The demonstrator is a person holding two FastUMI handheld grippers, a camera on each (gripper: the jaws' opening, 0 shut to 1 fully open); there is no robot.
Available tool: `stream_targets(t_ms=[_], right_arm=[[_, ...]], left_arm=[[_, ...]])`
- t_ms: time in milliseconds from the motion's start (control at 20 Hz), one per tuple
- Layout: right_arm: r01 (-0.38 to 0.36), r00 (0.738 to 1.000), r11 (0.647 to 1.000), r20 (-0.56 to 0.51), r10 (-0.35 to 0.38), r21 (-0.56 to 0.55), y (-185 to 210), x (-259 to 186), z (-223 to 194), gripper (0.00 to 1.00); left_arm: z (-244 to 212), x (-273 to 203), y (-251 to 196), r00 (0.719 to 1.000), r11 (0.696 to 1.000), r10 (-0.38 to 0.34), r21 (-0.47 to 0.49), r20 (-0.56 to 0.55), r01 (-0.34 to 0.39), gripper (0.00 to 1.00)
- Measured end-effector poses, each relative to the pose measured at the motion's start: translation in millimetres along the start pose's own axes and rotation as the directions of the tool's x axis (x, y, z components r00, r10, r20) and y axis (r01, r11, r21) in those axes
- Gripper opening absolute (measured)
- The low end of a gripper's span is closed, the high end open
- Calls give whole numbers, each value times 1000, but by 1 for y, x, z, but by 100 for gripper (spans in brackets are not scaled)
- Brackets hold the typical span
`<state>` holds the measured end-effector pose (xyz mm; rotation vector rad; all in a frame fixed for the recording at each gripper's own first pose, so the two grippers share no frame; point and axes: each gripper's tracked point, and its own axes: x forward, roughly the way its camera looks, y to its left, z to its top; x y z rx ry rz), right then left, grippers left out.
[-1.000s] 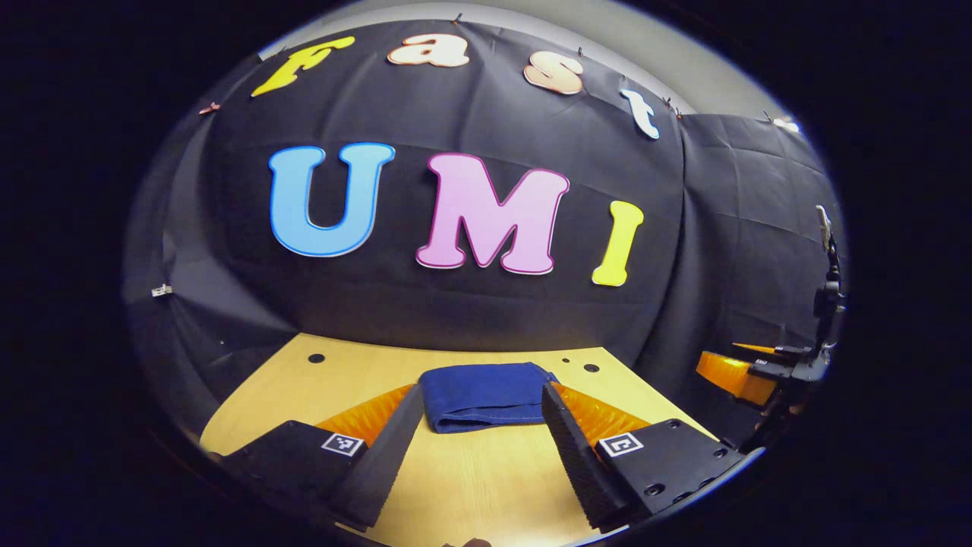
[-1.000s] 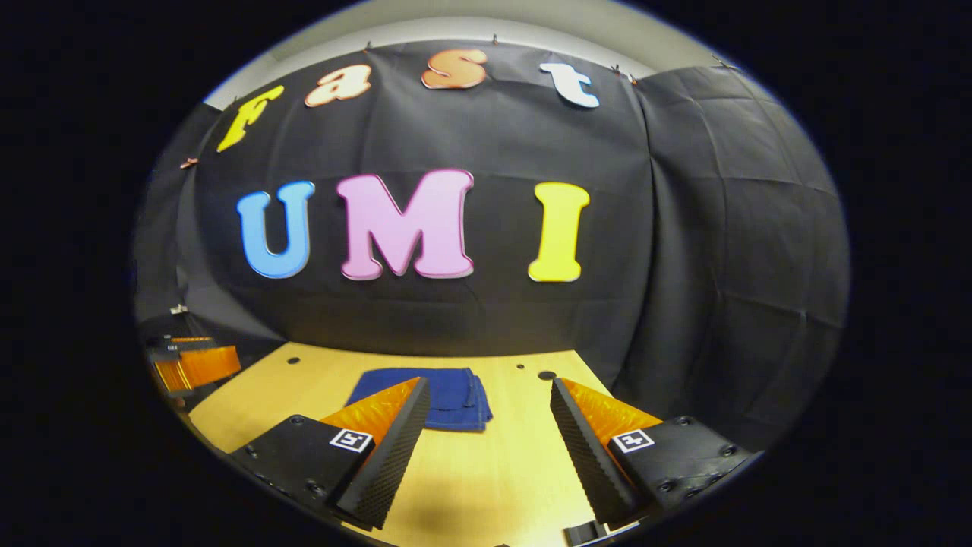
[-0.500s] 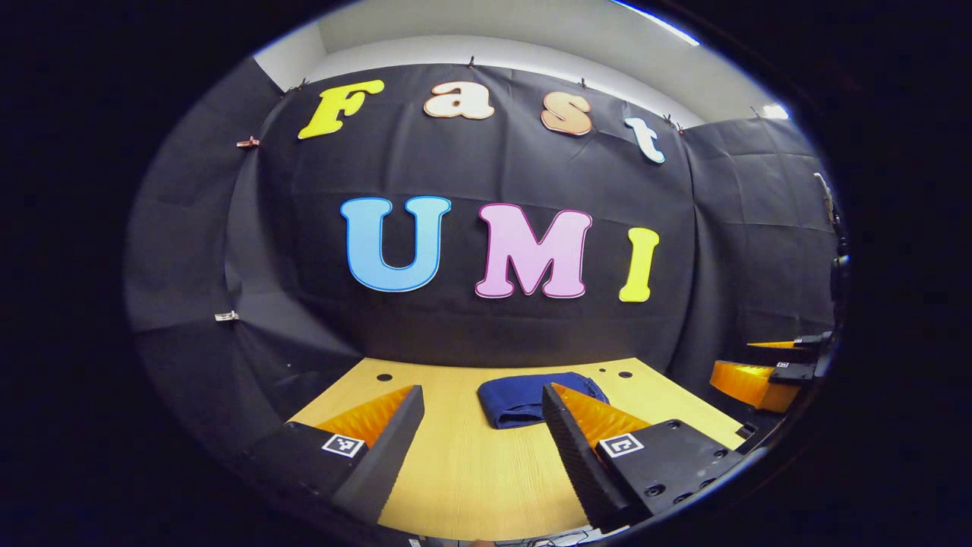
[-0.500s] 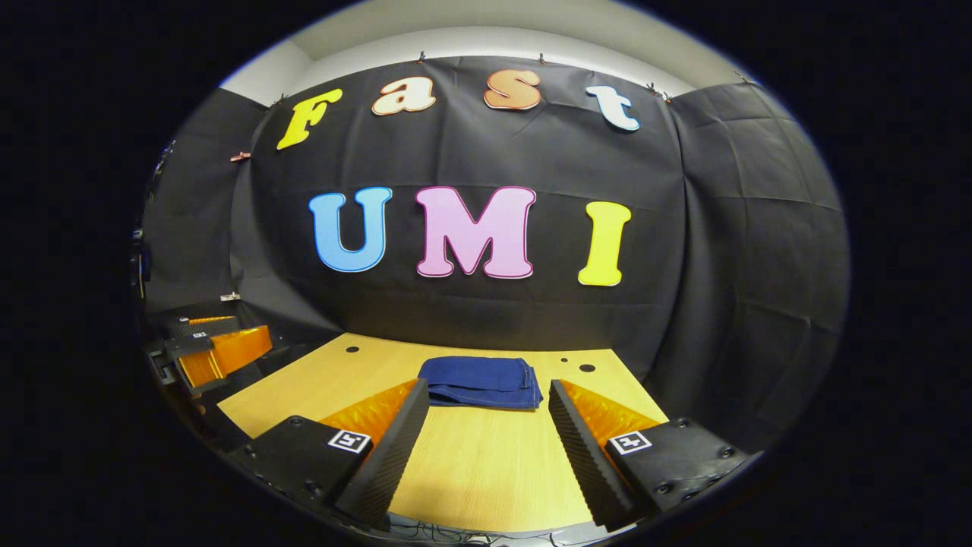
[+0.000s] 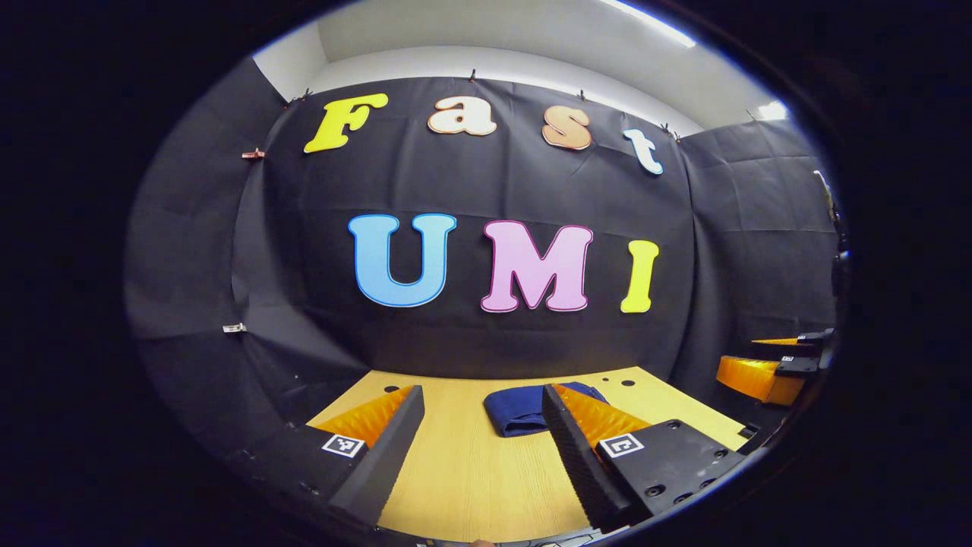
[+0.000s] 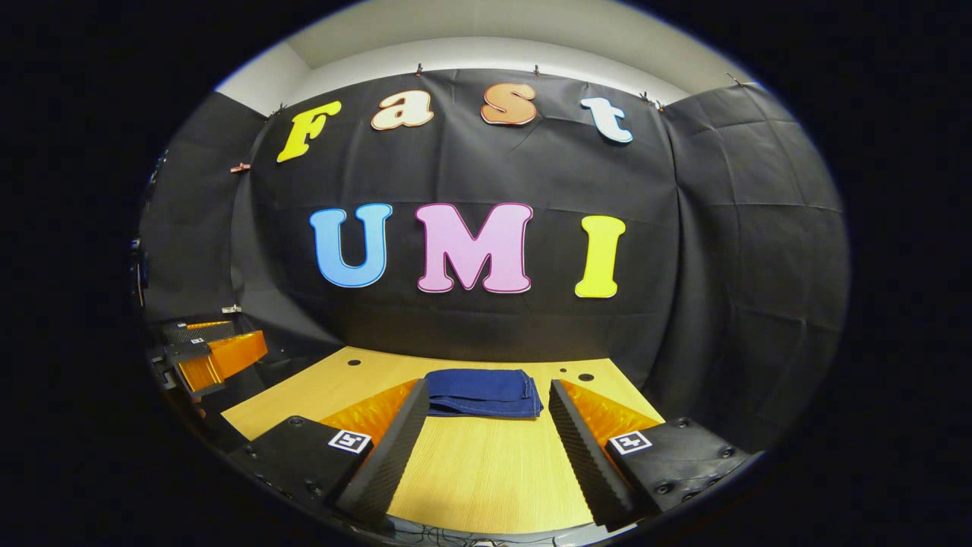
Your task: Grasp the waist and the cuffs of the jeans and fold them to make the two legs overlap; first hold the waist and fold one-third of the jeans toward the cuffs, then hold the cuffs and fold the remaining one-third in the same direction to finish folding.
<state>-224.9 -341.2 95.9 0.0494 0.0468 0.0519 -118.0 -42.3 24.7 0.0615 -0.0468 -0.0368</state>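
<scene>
While folded jeans point(image 6: 483, 392) lie on table point(image 6: 486, 479), both grippers gape.

The jeans point(image 6: 483, 392), centre of the frame, are dark blue with pale contrast stitching along the edges. The counter point(image 6: 486, 471) is light yellow wood grain with small dark round holes. The booth wall point(image 6: 721, 251) is black cloth.
</scene>
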Motion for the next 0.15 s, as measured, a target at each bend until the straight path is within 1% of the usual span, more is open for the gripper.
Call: stream_targets(t_ms=[100, 150], right_arm=[[2, 1000, 1000, 3, -2, 2, 2, -2, 1, 98], [1, 1000, 1000, 1, -1, 3, 3, -2, 0, 98]], left_arm=[[0, -3, 6, 1000, 1000, 3, 0, -3, -3, 96], [-2, -4, 7, 1000, 1000, 3, 2, -8, -3, 92]])
